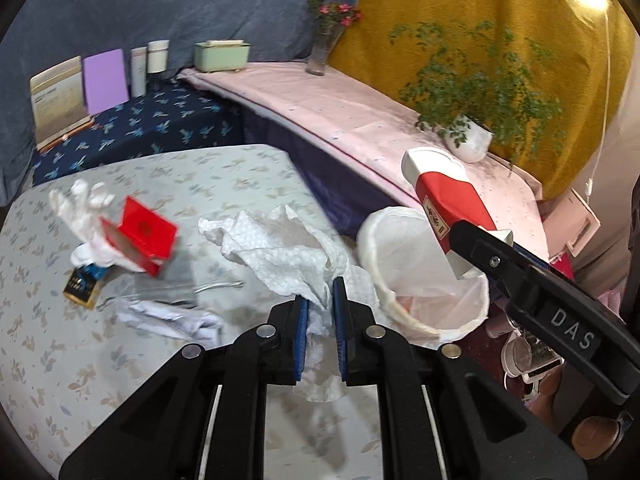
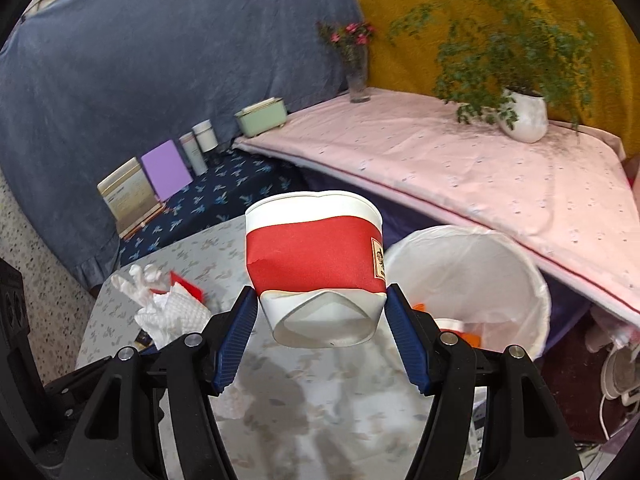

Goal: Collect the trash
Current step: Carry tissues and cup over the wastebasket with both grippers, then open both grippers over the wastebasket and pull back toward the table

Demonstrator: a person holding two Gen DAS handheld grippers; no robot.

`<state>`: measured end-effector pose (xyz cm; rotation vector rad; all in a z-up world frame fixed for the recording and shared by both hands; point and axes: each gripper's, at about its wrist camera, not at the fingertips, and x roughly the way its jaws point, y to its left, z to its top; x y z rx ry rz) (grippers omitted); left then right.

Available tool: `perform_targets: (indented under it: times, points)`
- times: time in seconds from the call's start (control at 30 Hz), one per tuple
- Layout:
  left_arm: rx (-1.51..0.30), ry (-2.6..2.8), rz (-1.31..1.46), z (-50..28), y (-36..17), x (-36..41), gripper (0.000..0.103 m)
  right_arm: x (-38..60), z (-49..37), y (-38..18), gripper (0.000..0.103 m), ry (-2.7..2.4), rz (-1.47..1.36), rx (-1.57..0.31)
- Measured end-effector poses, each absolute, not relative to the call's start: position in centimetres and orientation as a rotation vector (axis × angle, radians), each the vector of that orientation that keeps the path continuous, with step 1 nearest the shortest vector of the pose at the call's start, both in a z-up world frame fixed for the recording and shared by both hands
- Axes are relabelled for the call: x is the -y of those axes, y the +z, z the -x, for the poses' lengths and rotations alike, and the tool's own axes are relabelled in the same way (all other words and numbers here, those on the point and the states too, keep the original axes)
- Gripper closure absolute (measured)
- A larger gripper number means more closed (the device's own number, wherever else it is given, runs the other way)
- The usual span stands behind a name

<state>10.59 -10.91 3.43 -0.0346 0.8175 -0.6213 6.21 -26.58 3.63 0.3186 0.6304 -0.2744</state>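
My left gripper [image 1: 321,300] is shut on a crumpled white paper towel [image 1: 280,248], lifted over the floral table [image 1: 80,360]. My right gripper [image 2: 320,312] is shut on a squashed red-and-white paper cup [image 2: 316,256], its blue pads pressing both sides. In the left wrist view that cup [image 1: 444,200] hangs above the white-lined trash bin [image 1: 404,240], which stands just past the table's right edge. The bin [image 2: 500,272] holds orange and white scraps. On the table lie a red box [image 1: 142,236], a white glove [image 1: 82,204], a dark blue packet [image 1: 82,286] and more crumpled paper [image 1: 168,316].
A pink-covered shelf [image 1: 340,112] behind the bin carries a potted plant [image 1: 468,140], a flower vase [image 1: 320,52] and a green box [image 1: 220,56]. Books and jars [image 1: 104,80] stand on a dark blue cloth at the back left. Clutter lies on the floor at right.
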Motion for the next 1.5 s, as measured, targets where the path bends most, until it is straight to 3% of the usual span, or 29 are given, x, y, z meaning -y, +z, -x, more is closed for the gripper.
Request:
perform_targets:
  times: [0.53,1.07,1.13,1.2,1.3,1.5]
  points:
    - [-0.829,-0.763,-0.057,-8.8,2.7,22.2,0.091,36.5,-0.9,1.5,0.040,-0.459,-0.367,-0.637]
    - [-0.867,-0.821,-0.099,-10.7,-0.1,27.2,0.090,40.2,-2.2,-1.8,0.040,-0.503,-0.409,-0.700]
    - [-0.863,-0.819,-0.094,-11.1,-0.3,27.4,0.085,40.1,-2.7,-1.8,0.039,-0.506,-0.403,-0.704]
    - [-0.855,-0.799,-0.088,-11.5,-0.4,27.4,0.063,40.1,-2.9,-1.8,0.039,-0.501,-0.401,-0.707]
    - [-0.849,-0.767,-0.068,-12.0,-0.3,26.9,0.056,40.0,-3.3,-1.8,0.039,-0.504,-0.393,-0.707]
    - [-0.846,-0.721,-0.060,-12.6,-0.4,25.2,0.056,39.7,-3.5,-1.6,0.039,-0.489,-0.417,-0.703]
